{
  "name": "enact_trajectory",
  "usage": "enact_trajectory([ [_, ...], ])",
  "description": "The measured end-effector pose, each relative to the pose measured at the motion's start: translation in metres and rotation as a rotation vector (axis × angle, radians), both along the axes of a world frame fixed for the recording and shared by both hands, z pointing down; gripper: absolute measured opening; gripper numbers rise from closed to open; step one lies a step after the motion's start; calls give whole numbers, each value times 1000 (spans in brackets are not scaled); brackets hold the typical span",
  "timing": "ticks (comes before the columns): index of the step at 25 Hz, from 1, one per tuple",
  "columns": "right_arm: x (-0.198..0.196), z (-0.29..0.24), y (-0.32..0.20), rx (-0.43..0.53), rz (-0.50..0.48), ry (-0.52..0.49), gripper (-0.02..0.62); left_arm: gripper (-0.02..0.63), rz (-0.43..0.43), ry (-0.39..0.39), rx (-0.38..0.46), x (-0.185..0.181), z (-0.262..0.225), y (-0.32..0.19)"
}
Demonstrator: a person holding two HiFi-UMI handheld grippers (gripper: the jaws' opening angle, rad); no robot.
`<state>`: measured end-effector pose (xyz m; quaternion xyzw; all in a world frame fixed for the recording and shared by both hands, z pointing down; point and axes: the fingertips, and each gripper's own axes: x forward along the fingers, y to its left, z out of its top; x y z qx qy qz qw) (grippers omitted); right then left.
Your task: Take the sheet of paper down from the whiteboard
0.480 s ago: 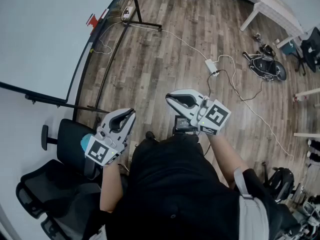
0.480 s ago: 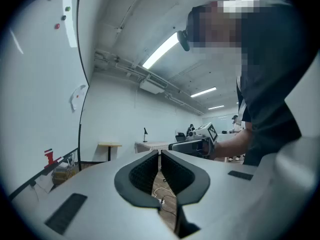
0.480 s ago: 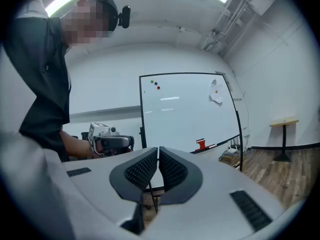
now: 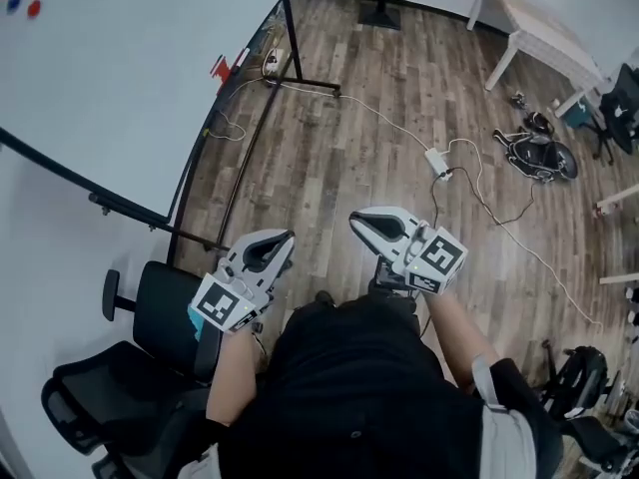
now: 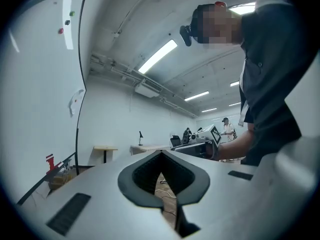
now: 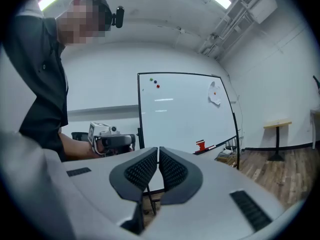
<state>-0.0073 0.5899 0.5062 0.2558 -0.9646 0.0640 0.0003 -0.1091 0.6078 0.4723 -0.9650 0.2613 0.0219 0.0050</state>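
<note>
Whiteboard [image 4: 100,88] cut off in head view | sheet of paper [image 6: 215,93] small, unclear | left gripper [image 4: 288,237], right gripper [image 4: 353,219] fingers clenched, empty

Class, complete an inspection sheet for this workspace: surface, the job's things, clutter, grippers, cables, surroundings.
Surface: whiteboard upright on a stand; wood floor below.
Job's things: sheet of paper hangs near the board's upper right corner in the right gripper view; not yet taken down.
Clutter: coloured magnets on the board; red item at its tray.
Grippers: left gripper and right gripper both shut, empty, away from the board.
Cables: white cable with a power strip across the floor.
Surroundings: black office chair; white table.
</note>
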Motion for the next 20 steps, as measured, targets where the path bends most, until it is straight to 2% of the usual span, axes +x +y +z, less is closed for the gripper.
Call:
enact_trajectory([
  [6,-3,4,3,-4,54,14,21,11,43,-18,-45,-8,17,-11],
  [16,13,9,0,-14,150,37,21,11,155,-22,-107,18,40,-23],
  [20,17,23,-4,-55,149,44,21,11,171,-26,-130,27,48,-26],
])
